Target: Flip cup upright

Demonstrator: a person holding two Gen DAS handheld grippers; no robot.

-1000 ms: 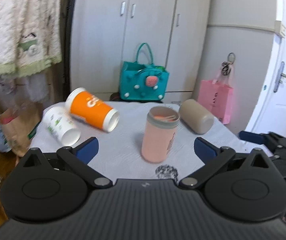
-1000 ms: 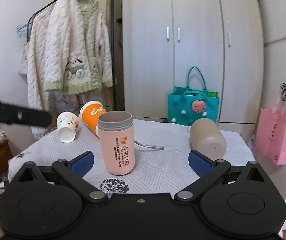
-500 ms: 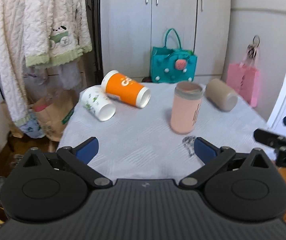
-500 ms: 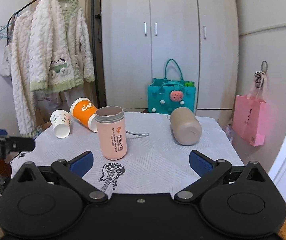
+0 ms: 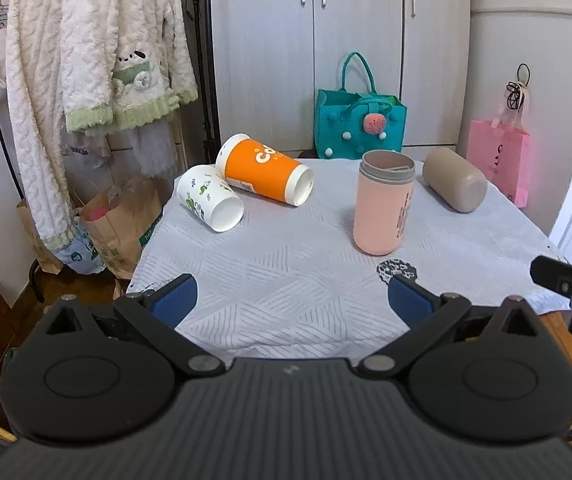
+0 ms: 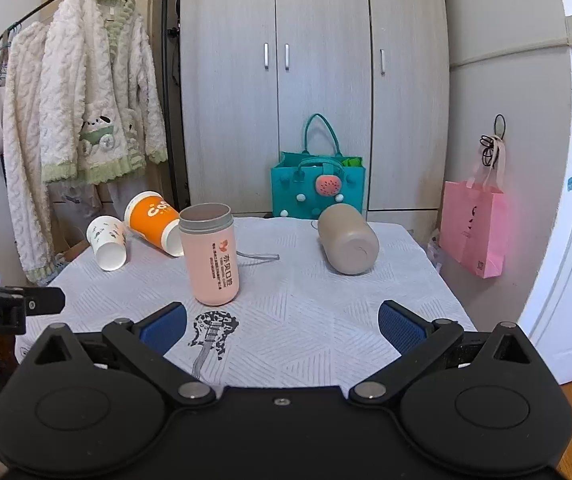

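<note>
Both spread, empty tools [image 5: 291, 298] [image 6: 282, 326] have backed away; four cups: one pink upright [image 6: 210, 260], three toppled.

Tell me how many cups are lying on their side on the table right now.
3. The white cup lies at the table's left edge, the orange cup beside it, apparently touching, and the beige cup far right. The pink cup stands upright. None seems hidden.

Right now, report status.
Left gripper and right gripper open, empty. Pink cup upright; orange cup, white cup, beige cup lying down. Nothing blocking.
</note>
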